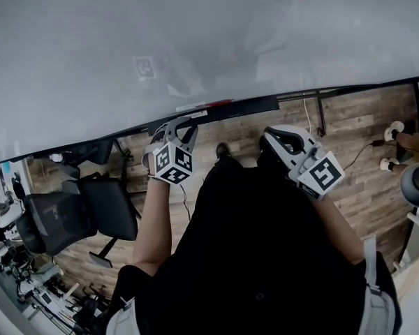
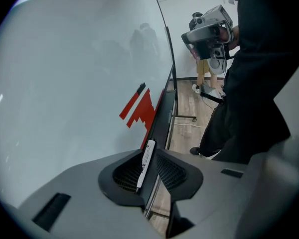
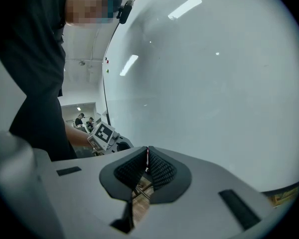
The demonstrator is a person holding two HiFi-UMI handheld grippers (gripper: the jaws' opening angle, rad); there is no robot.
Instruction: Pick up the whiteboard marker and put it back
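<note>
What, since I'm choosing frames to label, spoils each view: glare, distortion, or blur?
Head view: the whiteboard carries hazy reflections, and its lower edge bows from the wide lens. Left gripper view: dark corners, light streaks on the board, yet the whiteboard marker is sharp. Right gripper view: bright ceiling-light streaks on the board, dark corners too.

Glossy smooth whiteboard, wood-grain plank floor, smooth white plastic marker
</note>
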